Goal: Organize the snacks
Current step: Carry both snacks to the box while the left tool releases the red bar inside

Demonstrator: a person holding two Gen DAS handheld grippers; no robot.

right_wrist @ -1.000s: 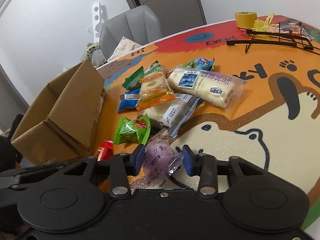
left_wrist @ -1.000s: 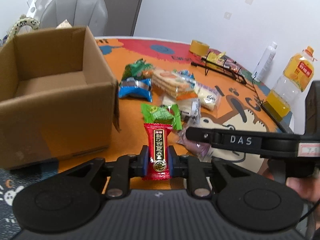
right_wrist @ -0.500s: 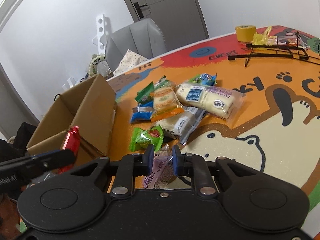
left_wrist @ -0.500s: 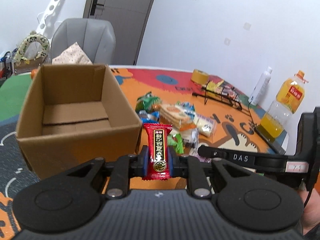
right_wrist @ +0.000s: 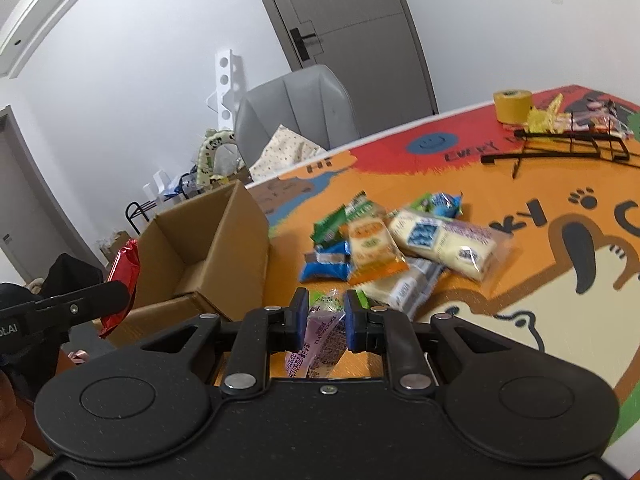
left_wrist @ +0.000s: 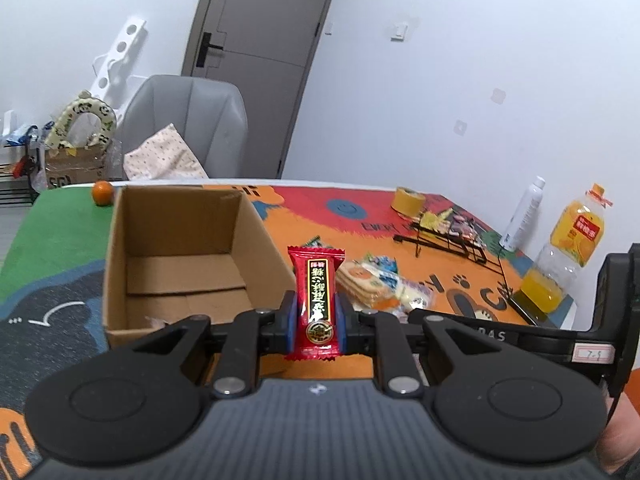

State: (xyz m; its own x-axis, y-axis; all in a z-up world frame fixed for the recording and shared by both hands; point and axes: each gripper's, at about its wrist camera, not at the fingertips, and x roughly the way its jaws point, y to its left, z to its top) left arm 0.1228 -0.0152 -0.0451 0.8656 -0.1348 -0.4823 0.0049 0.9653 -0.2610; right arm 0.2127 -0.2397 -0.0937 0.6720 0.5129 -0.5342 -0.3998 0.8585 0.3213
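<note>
Two tools are raised above the worktop (right_wrist: 500, 312), each pinching a snack between its blue pads. One, the left tool (left_wrist: 316, 318), holds a red candy packet (left_wrist: 317, 302) upright and lengthwise, its top end rising well clear of the fingertips and its crimped bottom edge hanging just below them; it sits level, just by the near right corner of the cardboard box (left_wrist: 120, 264). From the right wrist view that red packet shows at the far left, beside the box's near wall. Opposite it, the right tool (right_wrist: 325, 320) is clamped on a purple wrapped snack (right_wrist: 320, 340), tilted, with its clear twisted end poking up between the pads; this tool points toward the box and the snack pile (right_wrist: 400, 252). Standing open-topped on the worktop, the box has little in it: bare inner flaps, with a small scrap of something at the near edge that I cannot make out. Beyond it lie green, blue, orange and cream packets heaped together, touching one another, right of the box
</note>
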